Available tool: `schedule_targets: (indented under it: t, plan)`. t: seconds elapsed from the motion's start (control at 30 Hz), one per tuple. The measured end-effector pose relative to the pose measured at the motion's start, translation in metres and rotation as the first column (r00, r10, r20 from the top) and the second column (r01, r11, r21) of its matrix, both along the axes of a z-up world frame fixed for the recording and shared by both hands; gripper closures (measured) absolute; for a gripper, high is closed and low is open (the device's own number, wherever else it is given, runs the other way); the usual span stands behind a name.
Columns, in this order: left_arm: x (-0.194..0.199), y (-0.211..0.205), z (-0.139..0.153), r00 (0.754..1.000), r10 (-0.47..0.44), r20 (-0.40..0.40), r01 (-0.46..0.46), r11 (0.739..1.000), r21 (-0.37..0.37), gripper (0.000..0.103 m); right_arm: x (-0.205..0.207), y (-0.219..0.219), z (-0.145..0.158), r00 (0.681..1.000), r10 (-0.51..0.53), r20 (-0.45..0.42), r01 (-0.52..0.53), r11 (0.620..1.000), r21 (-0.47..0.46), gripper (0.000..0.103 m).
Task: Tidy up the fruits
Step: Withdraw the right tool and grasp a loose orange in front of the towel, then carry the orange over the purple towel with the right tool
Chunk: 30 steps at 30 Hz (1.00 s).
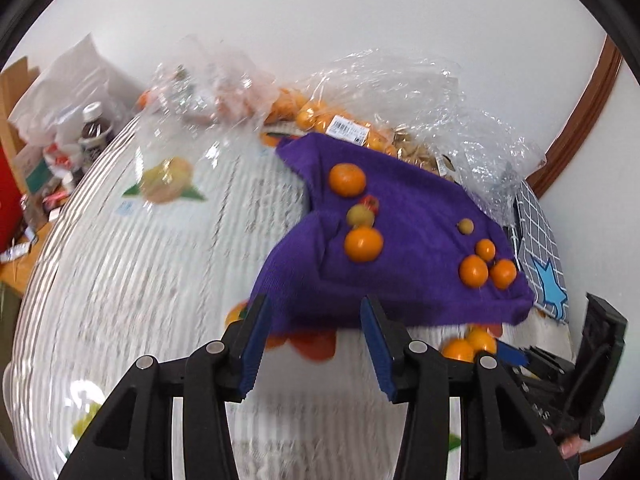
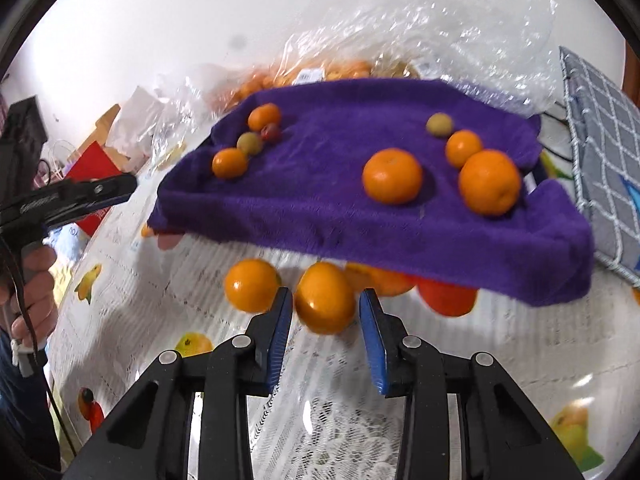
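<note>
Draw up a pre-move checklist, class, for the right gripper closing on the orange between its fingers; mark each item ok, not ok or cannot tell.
1. Right gripper open wide enough for the orange: ok, the fingers flank it on both sides.
2. Fingers already touching the orange: cannot tell, the picture is blurred.
3. Neighbouring orange clear of the left finger: not ok, it sits right beside it.
4. Purple towel edge clear of the grasp: ok, it hangs behind the orange.
5. Left gripper empty and open: ok, nothing between its fingers.
6. Fruits on the towel settled: cannot tell from one moment.
</note>
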State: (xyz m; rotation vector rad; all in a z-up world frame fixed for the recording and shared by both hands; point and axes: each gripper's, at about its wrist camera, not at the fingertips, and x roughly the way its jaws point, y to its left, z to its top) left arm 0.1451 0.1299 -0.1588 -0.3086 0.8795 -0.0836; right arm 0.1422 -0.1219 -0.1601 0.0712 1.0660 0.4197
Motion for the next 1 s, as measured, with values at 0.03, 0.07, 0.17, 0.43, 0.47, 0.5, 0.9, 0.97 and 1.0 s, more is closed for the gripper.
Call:
schedule_targets:
  t: [0.03, 0.07, 0.17, 0.43, 0.47, 0.5, 0.9, 0.97, 1.0]
  plan:
    - [-0.005, 0.000, -0.002, 1.000, 0.001, -0.002, -0.001, 1.000, 0.002, 0.059, 0.000, 0.001, -0.003, 1.000, -0.002, -0.007, 0.002, 1.000, -0.004, 0.070]
    - [-0.010, -0.001, -0.004, 1.000, -0.001, -0.002, 0.001, 1.000, 0.004, 0.059, 0.000, 0.002, -0.005, 1.000, -0.005, -0.003, 0.005, 1.000, -0.010, 0.070]
    - [-0.019, -0.007, -0.010, 1.000, -0.009, 0.001, 0.009, 1.000, 0.007, 0.059, -0.003, 0.000, -0.004, 1.000, -0.013, 0.019, 0.013, 1.000, -0.012, 0.071]
    - [-0.023, -0.054, -0.029, 0.994, -0.110, 0.011, 0.110, 0.992, -0.053, 0.059, -0.033, -0.042, 0.014, 0.993, -0.081, 0.088, 0.084, 0.996, -0.030, 0.071]
    - [-0.021, -0.063, -0.029, 0.991, -0.130, 0.015, 0.130, 0.990, -0.059, 0.059, -0.038, -0.050, 0.016, 0.991, -0.094, 0.090, 0.098, 0.995, -0.032, 0.071]
    - [-0.019, -0.073, -0.029, 0.988, -0.154, 0.020, 0.155, 0.986, -0.067, 0.059, -0.043, -0.056, 0.017, 0.990, -0.104, 0.092, 0.107, 0.994, -0.031, 0.071]
    - [0.004, -0.147, -0.040, 0.974, -0.224, -0.017, 0.224, 0.975, 0.009, 0.055, -0.071, -0.109, 0.023, 0.977, -0.183, 0.108, 0.186, 0.982, -0.016, 0.071]
    - [0.005, -0.149, -0.043, 0.978, -0.208, -0.024, 0.209, 0.978, 0.027, 0.057, -0.073, -0.112, 0.023, 0.976, -0.187, 0.112, 0.189, 0.982, -0.011, 0.071]
    - [0.005, -0.149, -0.044, 0.979, -0.203, -0.026, 0.204, 0.979, 0.029, 0.059, -0.074, -0.113, 0.023, 0.976, -0.186, 0.112, 0.188, 0.982, -0.007, 0.071]
